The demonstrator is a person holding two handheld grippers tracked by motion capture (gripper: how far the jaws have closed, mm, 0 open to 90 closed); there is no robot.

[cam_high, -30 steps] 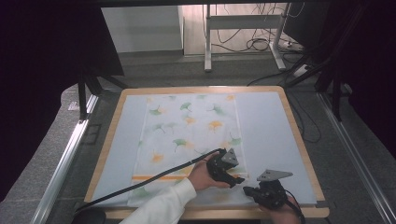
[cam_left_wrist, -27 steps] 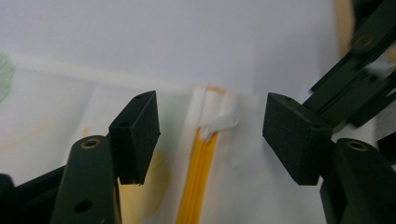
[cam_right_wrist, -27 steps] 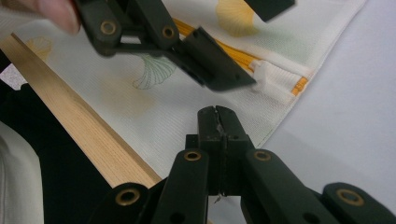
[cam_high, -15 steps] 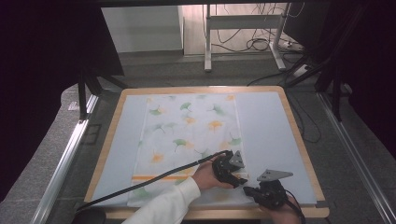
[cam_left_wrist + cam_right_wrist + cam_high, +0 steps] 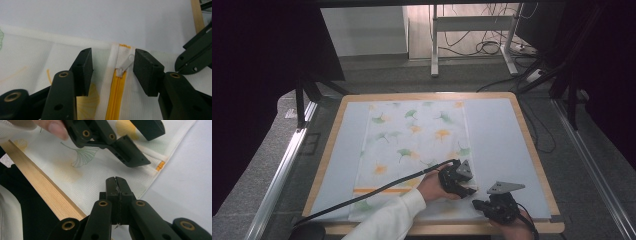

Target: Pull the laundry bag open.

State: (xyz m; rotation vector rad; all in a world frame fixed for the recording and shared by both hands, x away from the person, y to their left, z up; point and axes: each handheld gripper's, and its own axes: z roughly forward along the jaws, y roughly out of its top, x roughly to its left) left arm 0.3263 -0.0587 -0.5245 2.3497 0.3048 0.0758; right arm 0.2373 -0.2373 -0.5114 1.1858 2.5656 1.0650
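White mesh printed with green and orange ginkgo leaves makes up the pouch (image 5: 414, 150) that lies flat on the pale blue mat (image 5: 502, 145) of my wood-rimmed counter (image 5: 532, 145); I take this pouch as my landmark. Its yellow zipper (image 5: 116, 97) runs across the end of the pouch nearest me, and the white zipper pull (image 5: 126, 64) sits at the far right end of that zipper, close to the pouch's right near corner, just short of a small orange tab (image 5: 124, 46) at the seam. My left tongs (image 5: 112, 67) come down over that corner of the pouch with the jaws partly apart, one black pad (image 5: 83, 71) on either side of the pull; they have just been closing, yet neither pad touches the pull and mesh still shows between each pad and it. In the high view my left hand (image 5: 432, 186) rests on the near end of the pouch, its white sleeve (image 5: 384, 220) crossing the pouch's near edge. My right tongs (image 5: 116, 185) are pressed fully together with nothing between them, tips lying low over the pouch's near right corner, just beside the left tongs. In the high view the right tongs (image 5: 484, 204) sit on the mat just off the pouch's right near corner, close to the counter's wooden front rim.
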